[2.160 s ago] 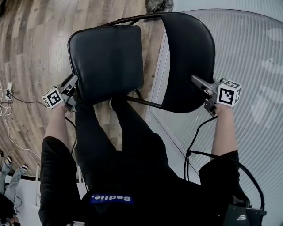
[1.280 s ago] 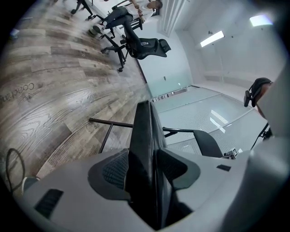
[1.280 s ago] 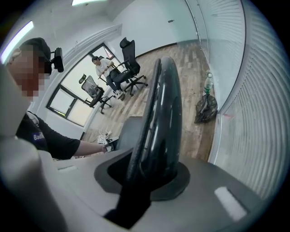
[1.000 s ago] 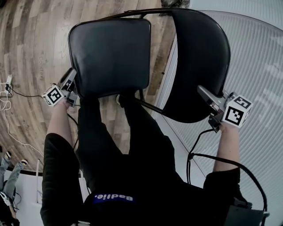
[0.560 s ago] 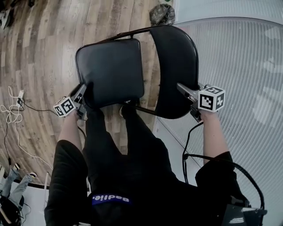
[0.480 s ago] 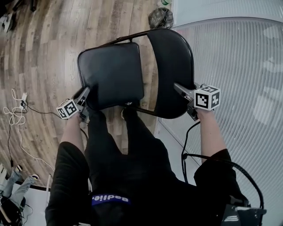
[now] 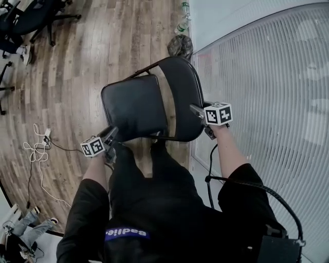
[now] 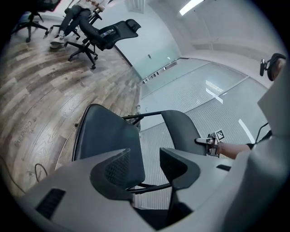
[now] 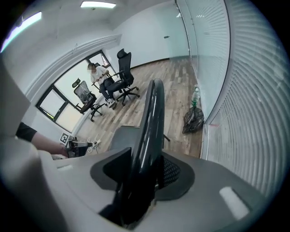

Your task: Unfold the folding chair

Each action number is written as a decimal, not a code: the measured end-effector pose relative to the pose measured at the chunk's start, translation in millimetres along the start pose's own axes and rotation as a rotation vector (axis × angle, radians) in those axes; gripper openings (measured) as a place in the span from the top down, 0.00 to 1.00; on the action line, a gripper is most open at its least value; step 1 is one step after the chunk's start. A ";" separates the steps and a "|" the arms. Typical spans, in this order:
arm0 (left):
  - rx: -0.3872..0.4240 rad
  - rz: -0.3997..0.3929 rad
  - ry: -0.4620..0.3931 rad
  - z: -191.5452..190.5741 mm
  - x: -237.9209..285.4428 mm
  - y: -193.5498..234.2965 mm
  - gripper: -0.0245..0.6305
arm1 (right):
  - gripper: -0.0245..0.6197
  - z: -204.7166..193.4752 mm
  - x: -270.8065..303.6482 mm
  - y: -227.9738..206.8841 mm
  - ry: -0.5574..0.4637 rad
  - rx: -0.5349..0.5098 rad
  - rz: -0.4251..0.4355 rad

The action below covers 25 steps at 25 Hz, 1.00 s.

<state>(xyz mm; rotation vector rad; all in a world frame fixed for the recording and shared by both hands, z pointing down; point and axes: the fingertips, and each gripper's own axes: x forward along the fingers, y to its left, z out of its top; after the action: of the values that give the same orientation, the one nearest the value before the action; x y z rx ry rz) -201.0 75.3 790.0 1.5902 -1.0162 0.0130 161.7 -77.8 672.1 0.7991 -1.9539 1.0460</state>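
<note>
The black folding chair stands opened on the wood floor, its seat (image 7: 134, 105) flat and its backrest (image 7: 182, 97) upright to the right. My left gripper (image 7: 109, 137) hovers at the seat's near left corner. In the left gripper view its jaws (image 8: 145, 165) stand open with nothing between them, and the seat (image 8: 102, 131) lies beyond. My right gripper (image 7: 194, 109) is at the backrest's near edge. Its jaws (image 9: 145, 174) are opening, with the backrest's edge (image 9: 152, 122) still between them.
Office chairs (image 7: 25, 20) stand at the far left, with a person sitting among them (image 9: 97, 72). A dark bag (image 7: 180, 45) and bottles (image 7: 184, 15) lie behind the chair. A ribbed glass wall (image 7: 267, 102) runs along the right. White cable (image 7: 36, 149) lies on the floor at the left.
The chair now looks smaller and farther below me. My left gripper has come off the seat's corner and risen. The right gripper's jaws have widened round the backrest.
</note>
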 end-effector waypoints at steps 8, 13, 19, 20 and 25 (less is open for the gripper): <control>0.090 -0.067 0.074 -2.6 -40.5 -90.8 0.66 | 0.70 13.4 -72.7 0.3 -0.152 0.006 -0.098; 0.158 -0.109 0.055 9.4 -55.5 -143.8 0.66 | 0.70 14.4 -114.3 32.7 -0.247 -0.025 -0.102; 0.231 -0.202 0.010 22.8 -62.4 -215.2 0.66 | 0.74 -4.7 -126.5 93.0 -0.318 -0.088 -0.057; 0.242 -0.222 -0.004 29.3 -62.3 -229.3 0.66 | 0.75 -4.1 -126.1 104.1 -0.327 -0.104 -0.043; 0.330 -0.306 -0.068 55.9 -73.5 -305.8 0.69 | 0.80 7.9 -134.8 168.1 -0.404 -0.178 0.040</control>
<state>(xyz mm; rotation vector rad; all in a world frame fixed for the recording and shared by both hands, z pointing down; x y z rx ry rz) -90.8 52.4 491.1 2.0479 -0.8429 -0.0875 94.4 16.2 490.1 0.9269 -2.3724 0.7590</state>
